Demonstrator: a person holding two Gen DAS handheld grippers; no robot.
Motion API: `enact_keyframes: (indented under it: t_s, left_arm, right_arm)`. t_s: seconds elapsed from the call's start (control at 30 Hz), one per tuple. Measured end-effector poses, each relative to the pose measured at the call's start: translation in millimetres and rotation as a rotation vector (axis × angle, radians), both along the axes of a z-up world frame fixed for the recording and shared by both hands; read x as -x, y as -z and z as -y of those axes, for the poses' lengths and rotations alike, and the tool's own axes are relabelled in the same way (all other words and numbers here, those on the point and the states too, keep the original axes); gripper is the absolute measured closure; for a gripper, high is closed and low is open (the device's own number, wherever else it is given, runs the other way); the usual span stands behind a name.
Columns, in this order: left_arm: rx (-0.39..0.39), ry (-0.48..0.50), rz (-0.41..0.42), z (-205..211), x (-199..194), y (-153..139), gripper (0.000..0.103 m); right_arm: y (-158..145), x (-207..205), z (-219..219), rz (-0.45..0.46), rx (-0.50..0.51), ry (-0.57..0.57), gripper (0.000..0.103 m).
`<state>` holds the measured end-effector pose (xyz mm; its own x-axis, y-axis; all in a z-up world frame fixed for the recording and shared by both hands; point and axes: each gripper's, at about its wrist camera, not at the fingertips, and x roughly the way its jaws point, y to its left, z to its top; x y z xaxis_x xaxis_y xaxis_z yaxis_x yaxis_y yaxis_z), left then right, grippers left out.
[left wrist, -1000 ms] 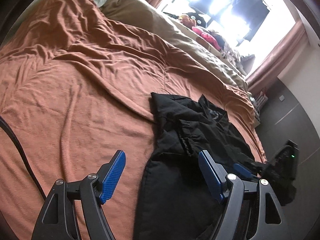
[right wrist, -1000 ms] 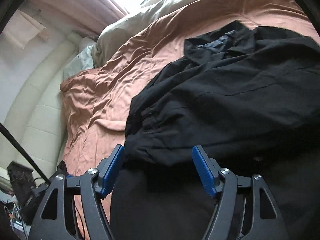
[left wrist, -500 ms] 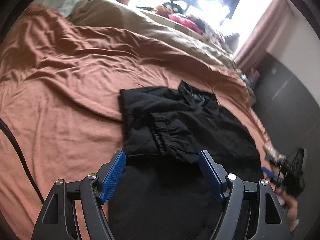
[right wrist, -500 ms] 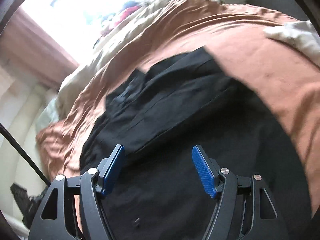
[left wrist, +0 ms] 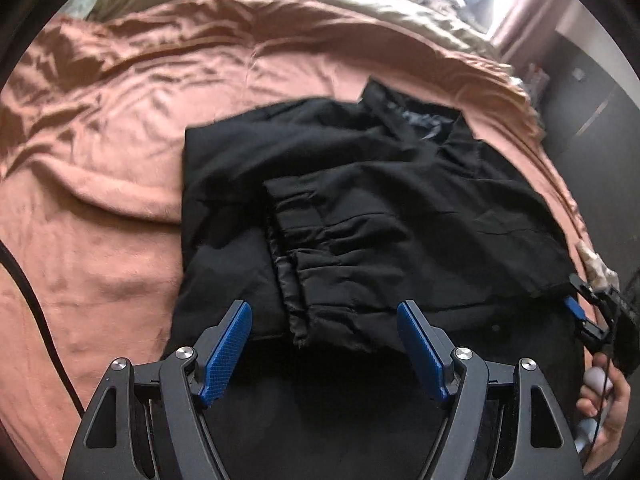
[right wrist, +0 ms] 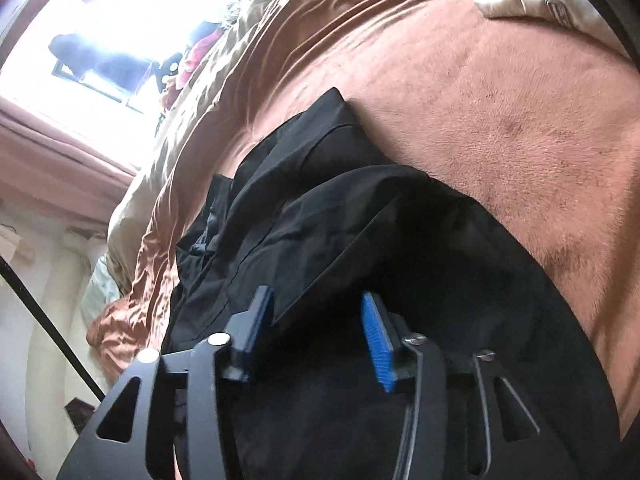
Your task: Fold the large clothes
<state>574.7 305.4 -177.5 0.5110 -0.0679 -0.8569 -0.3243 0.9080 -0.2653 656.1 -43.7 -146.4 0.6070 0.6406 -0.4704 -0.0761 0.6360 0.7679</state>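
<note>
A black jacket (left wrist: 360,184) lies partly folded on a rust-orange blanket (left wrist: 120,160). One sleeve lies across its body, with the gathered cuff (left wrist: 296,280) toward me. My left gripper (left wrist: 324,344) hovers open above the jacket's near part, with nothing between its blue pads. In the right wrist view my right gripper (right wrist: 318,320) sits at the jacket's (right wrist: 320,232) side edge. Its jaws are closing, with a raised fold of black fabric between them and a gap still showing. In the left wrist view the right gripper (left wrist: 576,304) appears at the jacket's right corner, with a hand (left wrist: 604,400) behind it.
A beige duvet (left wrist: 360,12) lies bunched along the bed's far side under a bright window (right wrist: 100,20). A pale cloth (right wrist: 552,0) rests on the blanket (right wrist: 500,100) near its far edge. A black cable (left wrist: 36,312) trails at the left. The bed's edge and a dark floor are at the right.
Both grippers swung in over the jacket and dropped lower. The right gripper rolled and went to the jacket's side edge, its jaws narrowing around a fold. The left gripper's opening stayed the same.
</note>
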Motion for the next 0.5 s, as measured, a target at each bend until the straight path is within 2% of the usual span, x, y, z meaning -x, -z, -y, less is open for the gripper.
enact_keyframes:
  t_s: [0.13,0.17,0.23,0.3,0.37,0.47,0.5]
  left_arm:
    - [0.066,-0.010,-0.017,-1,-8,13,0.057]
    - [0.052,-0.017,-0.024,0,-9,14,0.070]
    - [0.033,-0.030,-0.022,0,-9,11,0.088]
    - [0.044,-0.044,0.002,-4,-8,4,0.090]
    - [0.021,-0.059,0.020,-8,-8,-5,0.091]
    - [-0.037,-0.065,0.002,-8,-13,-6,0.090]
    - [-0.033,-0.069,-0.005,-8,-13,-5,0.090]
  right_arm:
    - [9,-7,5,-0.019,-0.061,-0.028,0.083]
    - [10,-9,5,-0.022,-0.070,-0.036,0.087]
    - [12,-12,2,-0.021,-0.079,-0.059,0.090]
    - [12,-14,-2,-0.019,-0.076,-0.078,0.090]
    - [12,-16,-2,-0.026,-0.075,-0.089,0.090]
    - [10,-18,-3,-0.048,-0.066,-0.100,0.090]
    - [8,-18,-2,-0.048,-0.067,-0.102,0.090]
